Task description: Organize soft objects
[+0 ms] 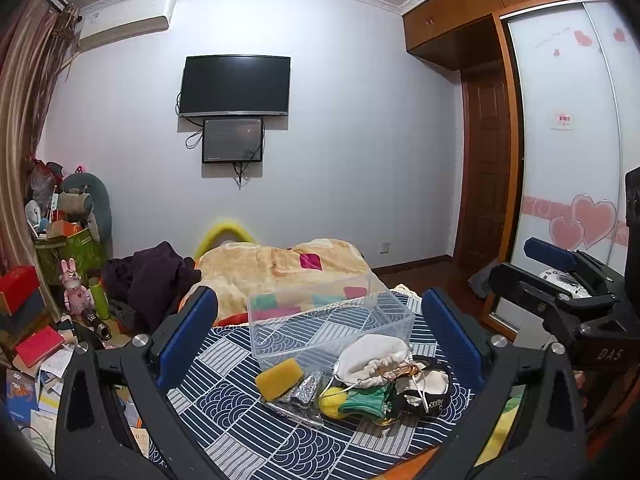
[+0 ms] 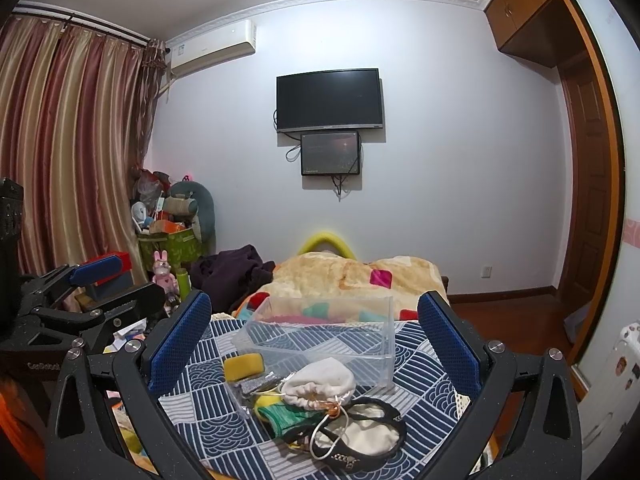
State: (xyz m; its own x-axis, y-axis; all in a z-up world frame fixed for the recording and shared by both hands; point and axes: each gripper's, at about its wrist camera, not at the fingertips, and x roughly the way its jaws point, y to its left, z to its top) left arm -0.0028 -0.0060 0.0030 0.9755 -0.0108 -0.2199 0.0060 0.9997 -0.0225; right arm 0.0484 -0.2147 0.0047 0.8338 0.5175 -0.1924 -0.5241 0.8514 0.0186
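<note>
Jaws of both grippers stand wide open and hold nothing: the left gripper and the right gripper hover side by side at the near edge of the scene, each framing the same cluster of items. A table covered by a navy-and-white patterned cloth carries the work. Toward its far side sits an empty clear rectangular plastic bin, open side up, evidently the receptacle for sorting. Just in front of the bin lies a loose heap of soft objects: a yellow rectangular sponge at the left, touching a silver glittery pouch; a white drawstring cloth bag at the middle, leaning against the bin's near wall; a green knitted fabric piece beneath it; and a black-and-cream fabric shoe nearest the viewer on the right. A small yellow round item beside the green fabric cannot be identified. By this arrangement, no object is yet in the bin, so sorting appears not to have started. Placing the heap beside the bin likely keeps each transfer short.
</note>
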